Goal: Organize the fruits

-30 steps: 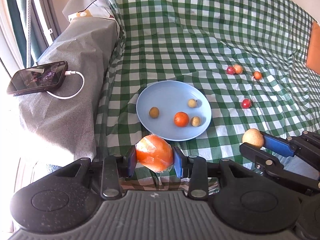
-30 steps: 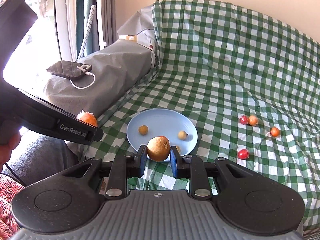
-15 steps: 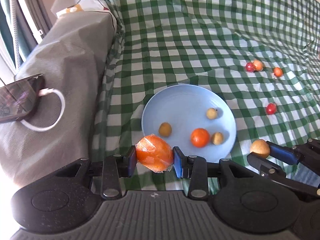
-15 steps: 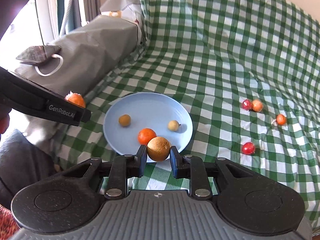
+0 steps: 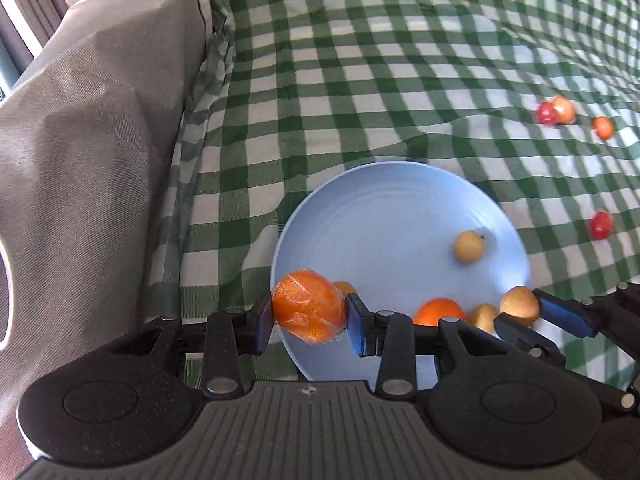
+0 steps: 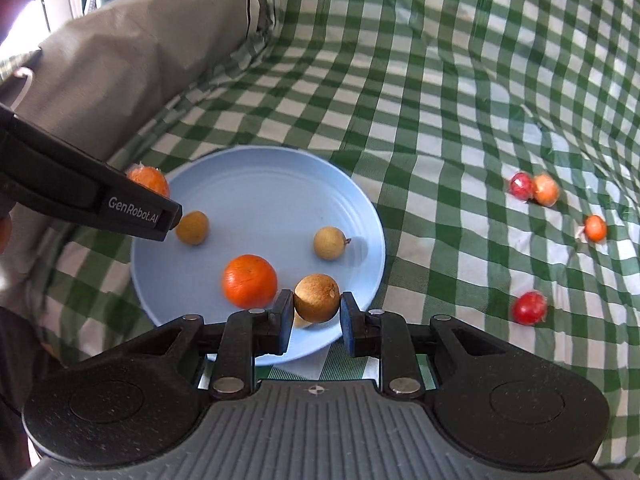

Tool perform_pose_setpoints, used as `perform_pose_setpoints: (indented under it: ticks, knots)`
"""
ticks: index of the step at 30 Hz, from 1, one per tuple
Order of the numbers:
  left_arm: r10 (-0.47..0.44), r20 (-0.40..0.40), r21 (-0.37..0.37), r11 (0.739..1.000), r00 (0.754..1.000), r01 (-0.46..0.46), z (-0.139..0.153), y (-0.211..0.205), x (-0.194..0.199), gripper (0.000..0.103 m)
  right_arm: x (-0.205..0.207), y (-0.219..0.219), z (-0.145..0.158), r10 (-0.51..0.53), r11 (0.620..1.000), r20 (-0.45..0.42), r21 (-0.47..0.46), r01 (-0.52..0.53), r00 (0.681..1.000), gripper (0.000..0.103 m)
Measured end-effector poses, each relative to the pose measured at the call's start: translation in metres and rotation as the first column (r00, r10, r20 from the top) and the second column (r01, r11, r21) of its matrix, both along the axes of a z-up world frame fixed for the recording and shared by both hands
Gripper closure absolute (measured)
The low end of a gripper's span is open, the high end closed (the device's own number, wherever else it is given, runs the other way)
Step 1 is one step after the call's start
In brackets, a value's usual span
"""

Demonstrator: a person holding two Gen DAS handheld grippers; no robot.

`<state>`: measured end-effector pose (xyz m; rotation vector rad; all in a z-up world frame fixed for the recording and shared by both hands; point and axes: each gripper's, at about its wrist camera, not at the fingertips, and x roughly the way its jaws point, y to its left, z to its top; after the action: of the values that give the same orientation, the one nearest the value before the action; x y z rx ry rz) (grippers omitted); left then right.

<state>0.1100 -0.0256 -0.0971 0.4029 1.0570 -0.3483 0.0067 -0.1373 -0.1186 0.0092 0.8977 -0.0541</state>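
A light blue plate (image 5: 384,208) (image 6: 256,184) lies on the green checked cloth and holds an orange (image 6: 249,281) and small tan fruits (image 6: 329,243). My left gripper (image 5: 309,312) is shut on a plastic-wrapped orange (image 5: 308,310) over the plate's near left rim. My right gripper (image 6: 316,300) is shut on a brown round fruit (image 6: 316,297) over the plate's near right part; it also shows in the left wrist view (image 5: 519,306).
Several small red and orange fruits (image 6: 529,307) (image 6: 534,188) (image 5: 601,225) lie loose on the cloth right of the plate. A grey covered block (image 5: 80,152) rises at the left. A white cable (image 6: 24,76) lies on it.
Both grippers have moved forward and down with their fruits, from in front of the plate to over its near side. The phone on the block has left the view.
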Motion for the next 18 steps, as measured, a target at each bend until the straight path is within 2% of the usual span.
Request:
perform_pose_setpoints:
  ticks: [3,5,6,7,9,11,15,18]
  knots:
    - [-0.007,0.004,0.01,1.0,1.0,0.007,-0.006,-0.003,0.006,0.059,0.011,0.001,-0.008,0.007,1.0,-0.015,-0.017,-0.007,1.0,0.077]
    - [-0.013,0.005,0.001,1.0,1.0,0.013,-0.004,-0.004,0.009,0.03,0.017,0.001,-0.011,0.015,1.0,-0.013,-0.009,-0.016,1.0,0.077]
    - [-0.013,0.005,-0.002,1.0,1.0,0.013,-0.001,-0.004,0.009,0.005,0.02,0.001,-0.011,0.015,1.0,-0.007,-0.002,-0.015,1.0,0.075]
    - [-0.009,0.015,-0.005,1.0,1.0,0.009,0.005,-0.003,0.008,0.0,0.021,0.0,-0.008,0.011,1.0,0.001,0.006,-0.011,1.0,0.071]
    - [-0.015,0.045,-0.042,0.999,0.999,0.017,0.021,0.002,-0.001,0.0,0.02,-0.002,0.0,-0.002,1.0,0.018,0.013,0.002,1.0,0.043]
    - [-0.02,0.05,-0.054,0.998,0.999,0.023,0.033,0.009,-0.013,0.0,0.009,-0.003,0.012,-0.026,1.0,0.035,0.014,0.026,0.999,0.03]
    - [-0.023,0.079,-0.052,0.998,0.997,0.027,0.05,0.029,-0.049,0.0,-0.031,0.002,0.033,-0.024,0.998,0.031,0.053,0.023,0.999,0.018]
    - [-0.005,0.086,-0.037,0.999,0.996,0.008,0.058,0.046,-0.077,0.0,-0.07,0.008,0.045,0.0,0.997,0.031,0.071,-0.002,1.0,0.015]
